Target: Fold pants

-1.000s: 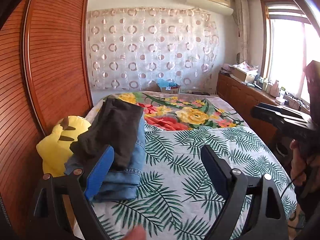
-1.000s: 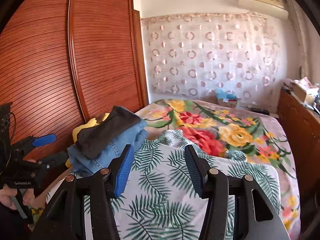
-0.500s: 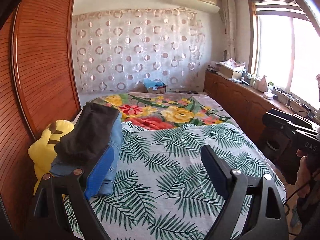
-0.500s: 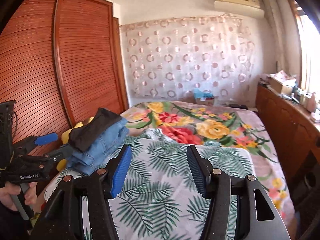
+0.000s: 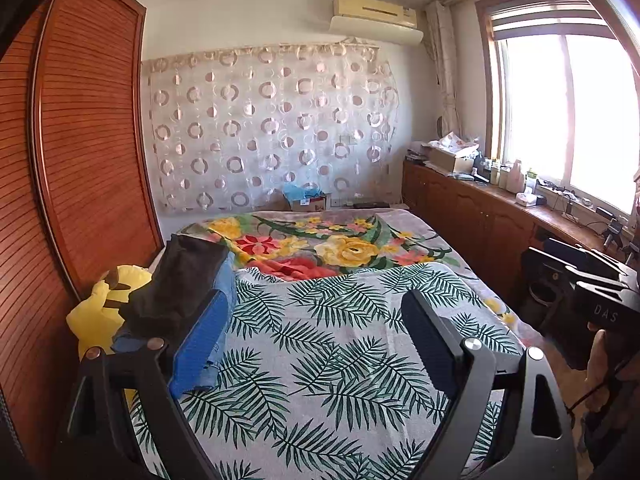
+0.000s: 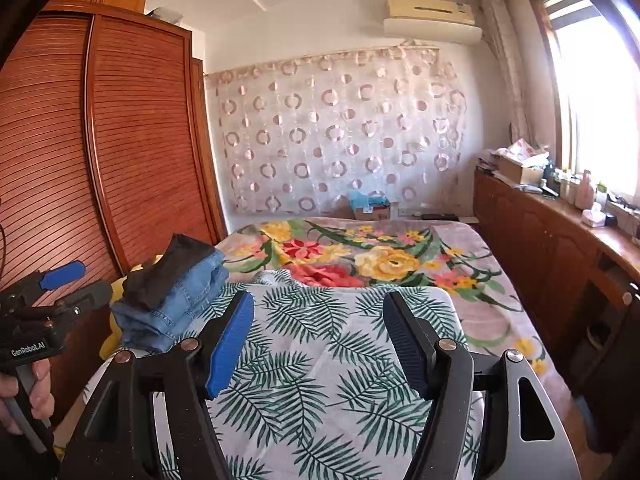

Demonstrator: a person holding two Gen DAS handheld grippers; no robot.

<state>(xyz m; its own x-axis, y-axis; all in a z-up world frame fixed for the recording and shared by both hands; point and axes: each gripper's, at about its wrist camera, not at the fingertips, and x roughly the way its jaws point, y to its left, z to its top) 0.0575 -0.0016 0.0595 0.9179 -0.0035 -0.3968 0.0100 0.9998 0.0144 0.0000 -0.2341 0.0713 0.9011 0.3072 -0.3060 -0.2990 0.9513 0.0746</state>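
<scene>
Bedroom, daylight from window (image 5: pixel 560 120) on right. Bed (image 6: pixel 460 312) filled centre of both views, covered w/ leaf-print sheet (image 5: pixel 328 360) at near end and floral blanket (image 5: pixel 340 244) at far end. Slatted wood wardrobe (image 6: pixel 140 152) ran along bed's left edge. Circle-pattern curtain (image 5: pixel 272 128) hung on far wall, AC unit (image 6: pixel 432 16) above it. Wood cabinet run (image 6: pixel 540 248) along right side, top cluttered w/ boxes and bottles.

Pants: folded stack lay at left edge of bed, approx. mid-length. Blue jeans (image 6: pixel 176 308) at bottom, dark pants (image 6: pixel 168 272) folded on top. Yellow plush toy (image 5: pixel 100 312) sat just beside stack, between it and wardrobe.

Left gripper (image 5: pixel 316 344): jaws stood wide apart, nothing between them; held above near end of sheet, not touching cloth. Its blue pad overlapped stack in view only; contact not evident.

Right gripper (image 6: pixel 320 336): jaws opening, nothing between them; held above sheet, clear of stack.

Each gripper visible in the other's view at frame edge, w/ a hand (image 6: pixel 24 396) on the left unit's handle. Hand on right unit partly seen, blurred.
</scene>
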